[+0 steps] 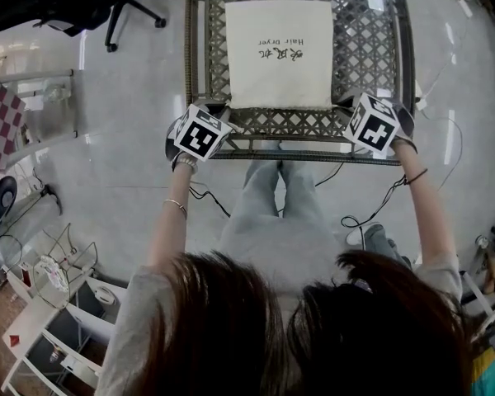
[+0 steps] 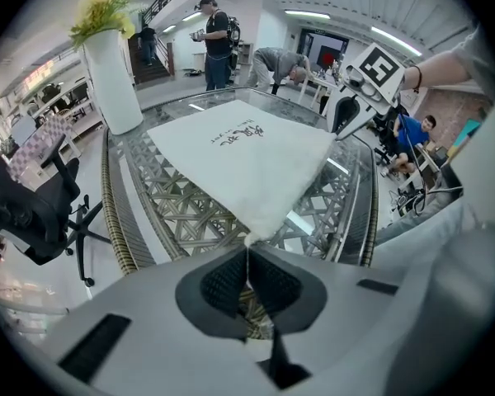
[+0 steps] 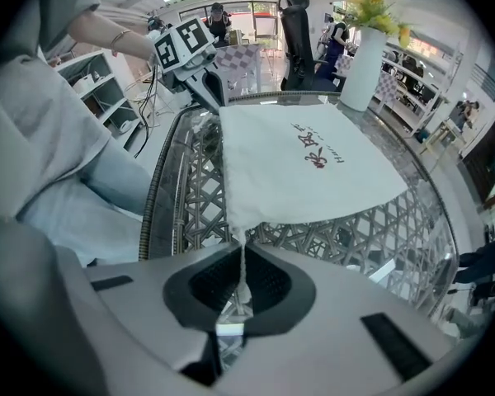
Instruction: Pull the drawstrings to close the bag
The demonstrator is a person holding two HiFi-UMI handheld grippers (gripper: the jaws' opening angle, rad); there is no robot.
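Both grippers have their jaws pressed together, each on a cord. In its own view the left gripper (image 2: 247, 252) pinches a thin white drawstring (image 2: 247, 264) between its dark ribbed pads, just where one corner of the bag comes to a point at the jaw tips. The right gripper (image 3: 242, 252) pinches the other thin white drawstring (image 3: 242, 269) in the same way at the opposite corner.

Between them lies the flat white cloth bag with dark print (image 1: 279, 52), spread on the glass top of a woven lattice table (image 1: 365, 56). Its edge nearest the person runs between the two grippers, and in the head view both grippers point steeply down at the table's near rim, one at each near corner of the bag.

At the table's far end stands a tall white vase with yellow flowers (image 2: 111, 77). A black office chair (image 1: 107, 7) stands on the floor beside the table.
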